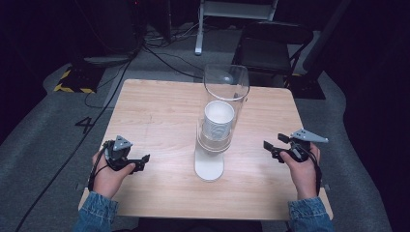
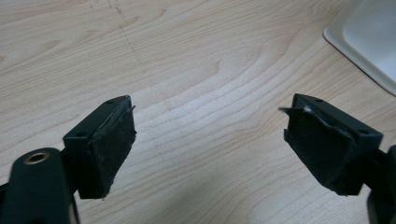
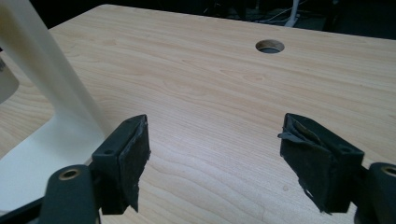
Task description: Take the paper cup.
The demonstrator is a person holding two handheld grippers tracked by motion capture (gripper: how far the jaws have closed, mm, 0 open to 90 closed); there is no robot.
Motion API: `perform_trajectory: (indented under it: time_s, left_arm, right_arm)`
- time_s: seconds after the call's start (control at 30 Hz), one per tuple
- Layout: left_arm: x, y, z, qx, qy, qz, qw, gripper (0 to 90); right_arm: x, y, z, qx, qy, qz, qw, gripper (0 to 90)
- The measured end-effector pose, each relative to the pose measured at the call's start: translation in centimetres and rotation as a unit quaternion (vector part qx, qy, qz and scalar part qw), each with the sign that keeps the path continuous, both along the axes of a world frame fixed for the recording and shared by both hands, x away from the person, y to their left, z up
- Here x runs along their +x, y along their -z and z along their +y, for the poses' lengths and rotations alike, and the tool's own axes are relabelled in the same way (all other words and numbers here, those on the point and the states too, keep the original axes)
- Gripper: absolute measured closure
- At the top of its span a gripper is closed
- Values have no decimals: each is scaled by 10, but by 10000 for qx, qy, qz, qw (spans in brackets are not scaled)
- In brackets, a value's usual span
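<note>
Hands rest at either side of the table (image 1: 159, 106), so I judge this as the start: nothing is gripped and the work on the cup dispenser has not begun.

On the left, my left gripper (image 1: 143, 162) lies low near the table's near-left part, well apart from the dispenser, pointing toward the middle. Its own view shows the two black pads (image 2: 112, 144) standing wide apart with only bare wood (image 2: 196, 70) between them, so it is released and empty. At that view's upper right corner I see a pale corner of the dispenser's base (image 2: 369, 42), which tells me how the jaws are aimed.

In the middle stands the cup dispenser (image 1: 220, 121): a clear tube (image 1: 226, 84) on a white stand, with a stack of white paper cups (image 1: 218, 118) inside it, and a white base (image 1: 209, 166) flat on the wood.

On the right, my right gripper (image 1: 269, 148) also points inward, near the dispenser but not touching. Its jaws stand apart with only wood between them.

Next, I think, one gripper must close in on the cups or tube, lined up and level, without knocking the tall stand.

From above I get the whole layout and the cups. The right gripper view adds the white post (image 3: 42, 70) close at its left and a round hole (image 3: 270, 45) in the tabletop.
</note>
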State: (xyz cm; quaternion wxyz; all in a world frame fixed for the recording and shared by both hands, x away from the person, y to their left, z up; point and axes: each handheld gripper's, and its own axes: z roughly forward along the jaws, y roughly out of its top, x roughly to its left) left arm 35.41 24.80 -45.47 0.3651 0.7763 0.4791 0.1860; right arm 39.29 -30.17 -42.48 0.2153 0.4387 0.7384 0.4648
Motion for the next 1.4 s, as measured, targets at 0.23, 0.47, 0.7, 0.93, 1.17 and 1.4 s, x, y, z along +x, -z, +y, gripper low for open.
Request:
perform_trajectory:
  time_s: [0.23, 0.47, 0.7, 0.93, 1.17, 1.4]
  left_arm:
    - [2, -1, -2, -92, 22, 48, 9999, 161]
    - [4, -3, -7, -174, 92, 24, 9998, 180]
    - [7, -3, -15, -159, 213, 20, 9996, 188]
    - [8, -2, -20, -197, 272, 133, 9993, 207]
    - [8, -1, -25, -90, 387, 154, 9991, 205]
    - [8, 1, -26, -67, 392, 174, 9991, 204]
  right_arm:
    - [-7, -4, 1, -66, -49, 32, 10000, 248]
    - [-14, -8, 5, -58, -88, -15, 9999, 248]
    - [-21, -10, 15, 333, -312, 1, 9990, 244]
    - [-28, -16, 35, 298, -667, -95, 9973, 221]
    - [-31, -15, 60, 295, -1048, -101, 9940, 198]
    - [-32, -15, 86, 418, -1375, -102, 9896, 173]
